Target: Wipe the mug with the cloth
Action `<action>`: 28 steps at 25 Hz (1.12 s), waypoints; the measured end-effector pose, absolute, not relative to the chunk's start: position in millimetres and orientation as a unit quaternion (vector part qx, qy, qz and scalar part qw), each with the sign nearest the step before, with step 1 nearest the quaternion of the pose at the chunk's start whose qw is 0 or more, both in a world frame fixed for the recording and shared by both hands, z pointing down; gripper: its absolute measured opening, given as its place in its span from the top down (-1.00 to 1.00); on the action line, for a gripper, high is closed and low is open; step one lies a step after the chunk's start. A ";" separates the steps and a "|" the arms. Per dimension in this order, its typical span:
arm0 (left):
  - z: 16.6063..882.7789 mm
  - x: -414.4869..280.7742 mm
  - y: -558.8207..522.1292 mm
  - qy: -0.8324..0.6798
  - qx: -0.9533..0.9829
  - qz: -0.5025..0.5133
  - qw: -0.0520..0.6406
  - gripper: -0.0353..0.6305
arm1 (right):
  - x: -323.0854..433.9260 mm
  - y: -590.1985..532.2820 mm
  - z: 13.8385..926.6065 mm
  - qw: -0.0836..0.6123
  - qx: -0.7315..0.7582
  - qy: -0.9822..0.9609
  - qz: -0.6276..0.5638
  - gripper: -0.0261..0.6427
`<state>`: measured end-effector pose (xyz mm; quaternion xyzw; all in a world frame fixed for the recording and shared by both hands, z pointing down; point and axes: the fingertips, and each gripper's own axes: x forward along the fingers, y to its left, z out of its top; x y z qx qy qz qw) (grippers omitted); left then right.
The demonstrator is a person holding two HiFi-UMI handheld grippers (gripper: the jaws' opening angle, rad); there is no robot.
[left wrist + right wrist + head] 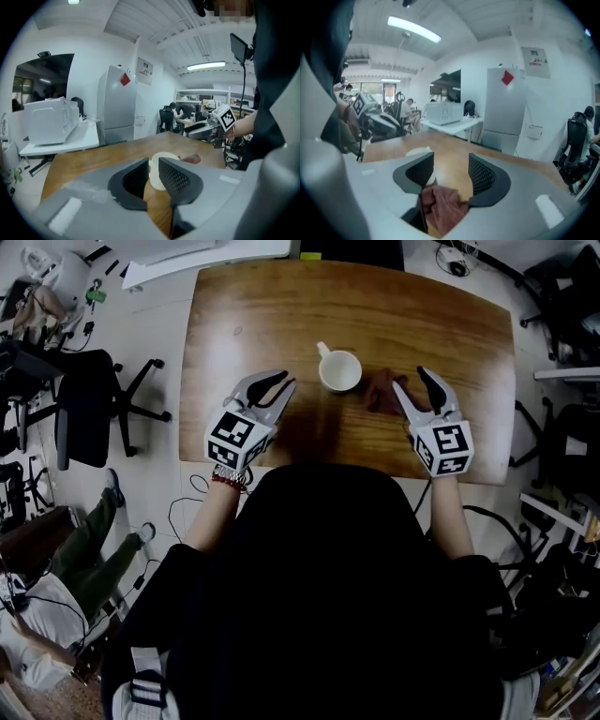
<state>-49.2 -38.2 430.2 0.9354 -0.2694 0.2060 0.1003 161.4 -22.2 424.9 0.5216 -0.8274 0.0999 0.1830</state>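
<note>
A white mug (pixel 339 369) stands upright on the wooden table (pixel 281 315), handle toward the far side. Just right of it lies a crumpled reddish-brown cloth (pixel 380 392). My left gripper (pixel 287 382) hovers left of the mug, jaws a little apart and empty; in the left gripper view (pixel 153 171) the mug (pixel 165 156) shows beyond the gap, with the cloth (pixel 190 159) behind it. My right gripper (pixel 410 379) hangs open over the cloth's right side. In the right gripper view (pixel 451 171) the cloth (pixel 443 206) lies below the wide jaws, untouched, mug (pixel 419 151) at left.
A black office chair (pixel 89 404) stands left of the table, and a seated person's legs (pixel 94 554) show at the lower left. A white desk (pixel 197 251) runs beyond the far edge. More chairs and cables crowd the right side (pixel 562 456).
</note>
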 end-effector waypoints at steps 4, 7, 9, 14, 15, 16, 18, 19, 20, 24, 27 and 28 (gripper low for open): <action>365.5 -14.8 -44.3 -0.261 0.954 0.109 0.096 0.72 | 146.6 -26.6 343.1 0.072 0.523 -0.847 0.053 0.22; 322.3 1.1 -40.9 -0.253 0.961 0.054 0.098 0.81 | 135.6 -25.0 299.4 0.026 0.520 -0.854 0.020 0.23; 300.0 9.4 -35.0 -0.245 0.966 0.036 0.074 0.81 | 129.8 -23.7 282.7 0.022 0.522 -0.853 0.000 0.23; 289.1 15.3 -32.5 -0.243 0.969 0.026 0.044 0.81 | 120.2 -23.8 273.8 0.029 0.524 -0.851 -0.013 0.24; 290.5 14.7 -32.6 -0.243 0.968 0.025 0.050 0.81 | 118.6 -23.3 274.8 0.032 0.522 -0.852 -0.013 0.24; 291.4 13.7 -32.6 -0.244 0.968 0.025 0.054 0.81 | 117.0 -22.9 275.9 0.036 0.519 -0.854 -0.014 0.24; 294.2 11.9 -31.2 -0.246 0.967 0.034 0.056 0.81 | 115.0 -22.7 278.8 0.044 0.515 -0.856 -0.014 0.24; 295.6 11.5 -30.0 -0.246 0.967 0.039 0.056 0.81 | 115.0 -22.7 280.7 0.048 0.516 -0.855 -0.012 0.24; 296.4 11.4 -28.9 -0.245 0.967 0.041 0.056 0.81 | 115.5 -22.5 282.7 0.051 0.518 -0.854 -0.010 0.24; 299.6 10.2 -24.3 -0.247 0.966 0.044 0.058 0.81 | 117.8 -19.6 289.6 0.060 0.523 -0.850 -0.007 0.25; 300.9 7.9 -23.3 -0.252 0.965 0.043 0.061 0.81 | 119.3 -16.9 291.1 0.065 0.524 -0.849 -0.009 0.26; 301.0 6.8 -23.5 -0.253 0.965 0.042 0.061 0.81 | 119.7 -16.6 291.6 0.066 0.526 -0.848 -0.008 0.26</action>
